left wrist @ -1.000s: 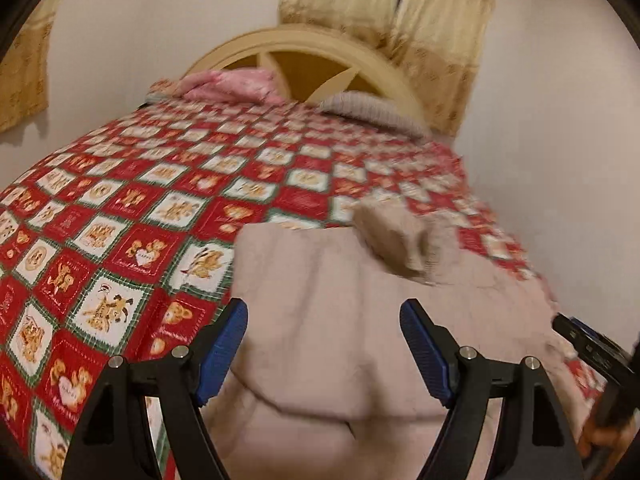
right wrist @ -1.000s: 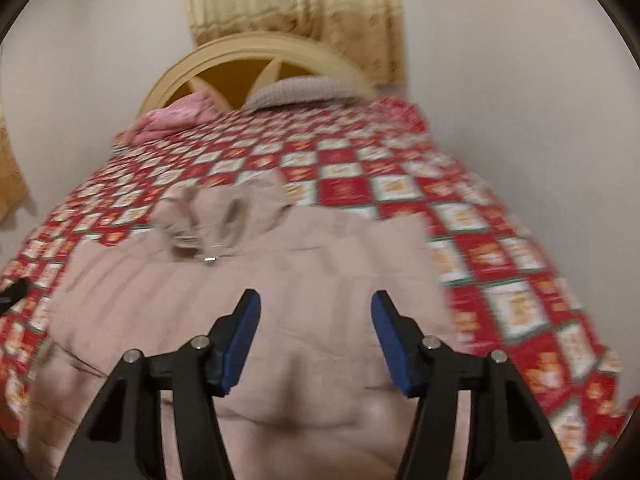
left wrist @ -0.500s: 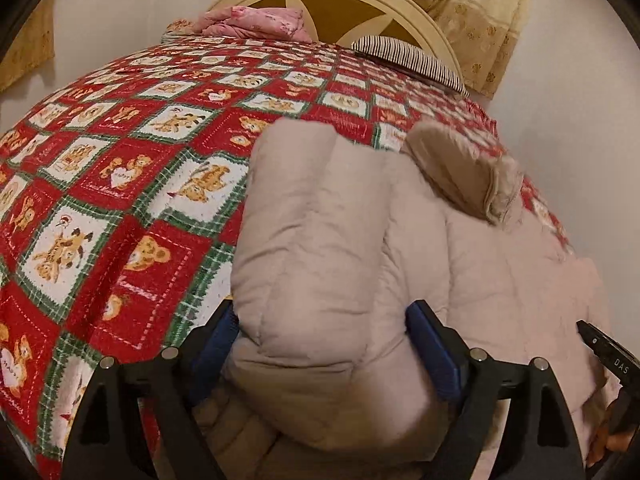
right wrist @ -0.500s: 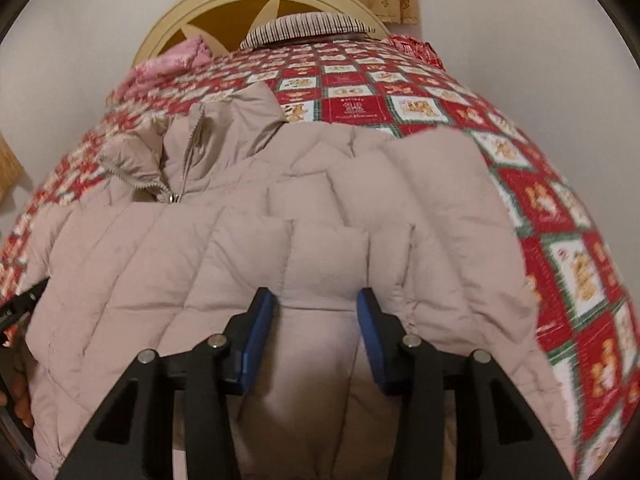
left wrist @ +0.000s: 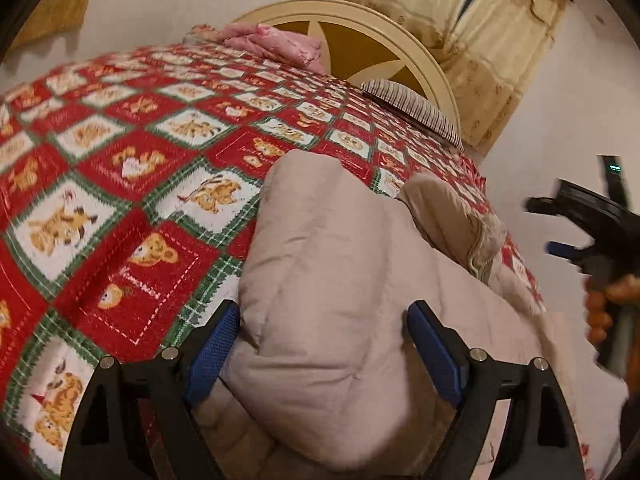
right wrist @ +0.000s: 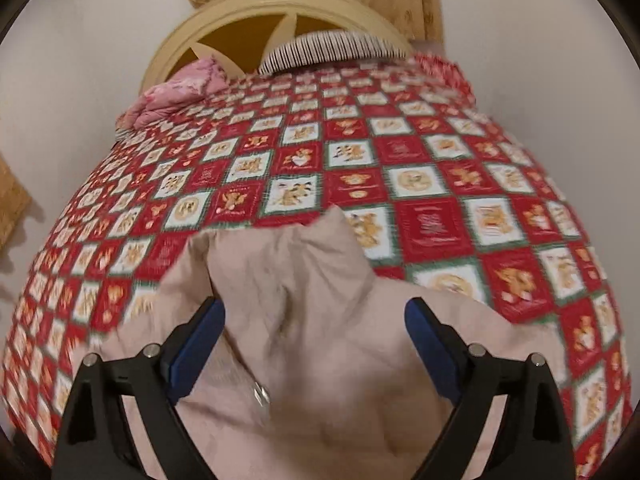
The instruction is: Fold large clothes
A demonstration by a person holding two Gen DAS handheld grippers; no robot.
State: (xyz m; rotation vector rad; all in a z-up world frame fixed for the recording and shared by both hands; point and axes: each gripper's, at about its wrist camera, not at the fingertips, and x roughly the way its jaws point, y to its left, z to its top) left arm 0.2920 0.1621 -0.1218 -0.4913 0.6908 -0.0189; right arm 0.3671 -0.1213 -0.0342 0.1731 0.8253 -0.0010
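the jacket, a pale beige quilted one, lies on the near part of the bed, on top of a red, white and green patchwork bedspread printed with little bears. in the left wrist view one puffy folded part of it, likely a sleeve or side panel, bulges up between the two blue pads of the left tool. the left pad is right at the fabric's edge and the right pad stands a little clear of it, so the jaws are wide and not clamped on the jacket. the collar lies further up the bed, to the right in that view.

in the right wrist view the collar stands up in a peak between the fingers of the right tool, with the zip pull just below it. this tool's jaws are opening, with the jacket beneath and between them but neither pad pressing on it. the view is blurred.

the right tool also shows at the right edge of the left wrist view, held above the bed by a hand.

at the head of the bed a cream curved headboard rises, with a striped pillow and a bundle of pink bedding against it. yellowish curtains hang behind, on a plain pale wall.
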